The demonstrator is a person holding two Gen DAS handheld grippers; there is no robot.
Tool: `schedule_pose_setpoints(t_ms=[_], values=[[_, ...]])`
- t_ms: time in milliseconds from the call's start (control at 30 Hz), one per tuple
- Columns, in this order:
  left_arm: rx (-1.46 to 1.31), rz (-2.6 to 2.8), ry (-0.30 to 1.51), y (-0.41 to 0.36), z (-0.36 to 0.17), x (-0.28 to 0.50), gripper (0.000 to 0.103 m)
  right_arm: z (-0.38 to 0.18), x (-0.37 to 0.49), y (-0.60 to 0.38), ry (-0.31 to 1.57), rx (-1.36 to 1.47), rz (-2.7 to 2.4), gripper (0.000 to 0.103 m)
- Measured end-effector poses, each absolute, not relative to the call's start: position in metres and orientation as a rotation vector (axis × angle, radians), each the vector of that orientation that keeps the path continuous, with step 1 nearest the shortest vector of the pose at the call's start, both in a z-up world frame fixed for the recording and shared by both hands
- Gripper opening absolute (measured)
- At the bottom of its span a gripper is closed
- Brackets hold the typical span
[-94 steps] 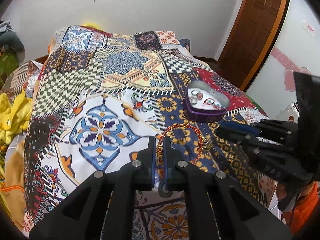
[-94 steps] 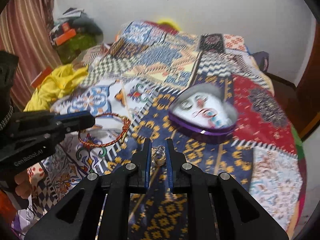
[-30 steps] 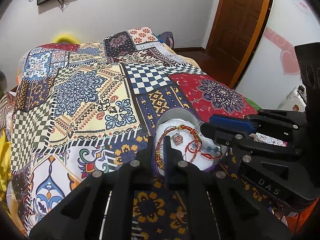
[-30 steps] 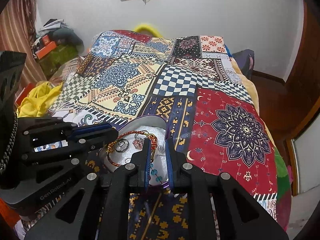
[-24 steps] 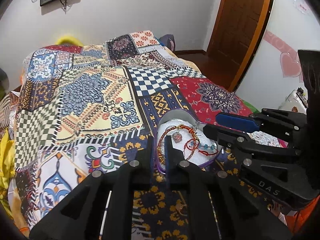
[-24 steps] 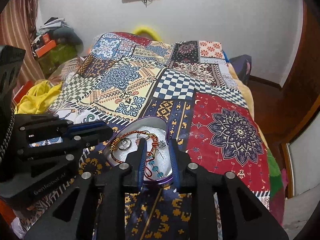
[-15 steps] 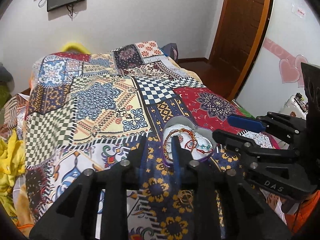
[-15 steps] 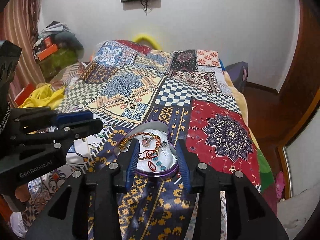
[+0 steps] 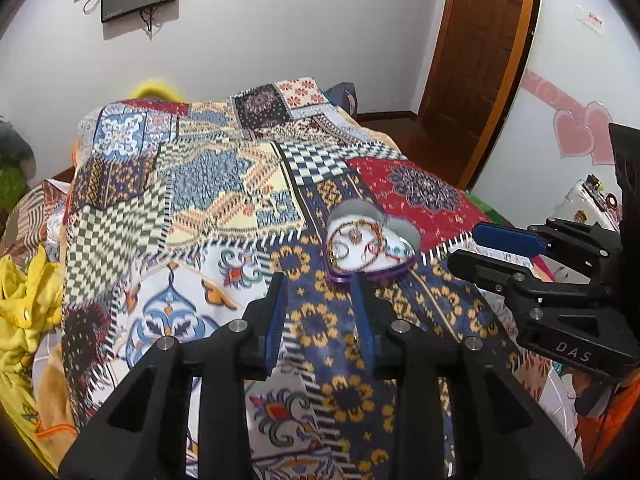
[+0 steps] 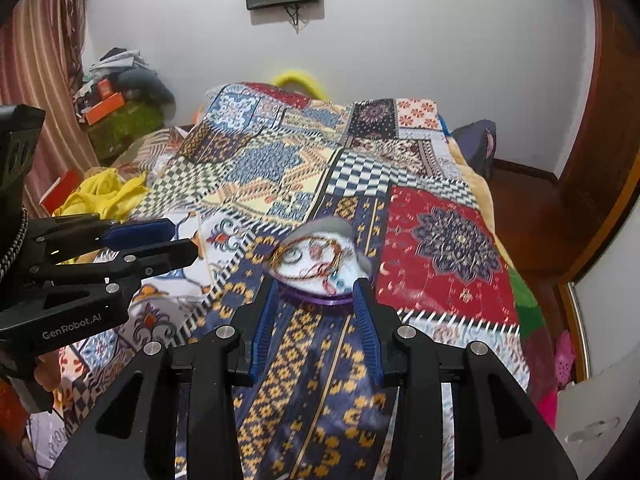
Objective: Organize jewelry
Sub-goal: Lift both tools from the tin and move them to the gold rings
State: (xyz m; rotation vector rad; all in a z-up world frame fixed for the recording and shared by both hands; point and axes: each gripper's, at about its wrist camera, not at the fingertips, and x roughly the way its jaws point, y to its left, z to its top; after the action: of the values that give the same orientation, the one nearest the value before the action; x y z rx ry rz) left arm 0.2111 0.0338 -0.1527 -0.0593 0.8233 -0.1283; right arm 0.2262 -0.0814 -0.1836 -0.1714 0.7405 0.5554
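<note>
A heart-shaped purple tin (image 9: 384, 276) (image 10: 316, 300) sits on the patchwork bedspread (image 9: 200, 184). Inside it lie a red-and-gold bracelet (image 9: 360, 240) (image 10: 320, 268), rings and other small pieces on white padding. My left gripper (image 9: 319, 284) (image 10: 184, 237) hovers just short of the tin. Its jaws are opening and only the bedspread shows between them. My right gripper (image 10: 316, 286) (image 9: 464, 245) is open beside it, on the near side of the tin, holding nothing.
Yellow cloth (image 9: 24, 292) (image 10: 100, 192) is heaped off the bed's left side, with boxes and clutter (image 10: 116, 108) behind it. A wooden door (image 9: 480, 60) stands to the right. The bed's right edge drops to the floor (image 10: 528, 208).
Both grippers were shut on jewelry over the tin. They have opened, left the pieces in the tin, and drawn back and upward, so the tin now looks smaller and farther away.
</note>
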Motion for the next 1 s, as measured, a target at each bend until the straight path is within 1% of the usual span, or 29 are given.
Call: schedule_pose_setpoints(t_ms=[367, 467, 567, 900, 967, 1000], values=[[-0.086, -0.212, 0.984, 0.015, -0.202, 0.212, 0.032, -0.207, 0.217, -0.094, 0.797, -0.151, 0.536, 0.035], [-0.058, -0.228, 1.009, 0.003, -0.211, 0.215, 0.037, -0.212, 0.218, -0.099, 0.811, -0.138, 0.531, 0.035], [-0.048, -0.235, 1.039, -0.004, -0.222, 0.22, 0.038, -0.215, 0.218, -0.104, 0.819, -0.128, 0.526, 0.035], [-0.091, -0.229, 1.043, -0.002, -0.233, 0.23, 0.037, -0.222, 0.219, -0.109, 0.827, -0.127, 0.523, 0.035], [-0.085, -0.223, 1.036, -0.003, -0.233, 0.231, 0.035, -0.222, 0.22, -0.11, 0.826, -0.123, 0.524, 0.035], [-0.078, -0.219, 1.032, -0.004, -0.233, 0.231, 0.028, -0.222, 0.219, -0.11, 0.826, -0.12, 0.525, 0.035]])
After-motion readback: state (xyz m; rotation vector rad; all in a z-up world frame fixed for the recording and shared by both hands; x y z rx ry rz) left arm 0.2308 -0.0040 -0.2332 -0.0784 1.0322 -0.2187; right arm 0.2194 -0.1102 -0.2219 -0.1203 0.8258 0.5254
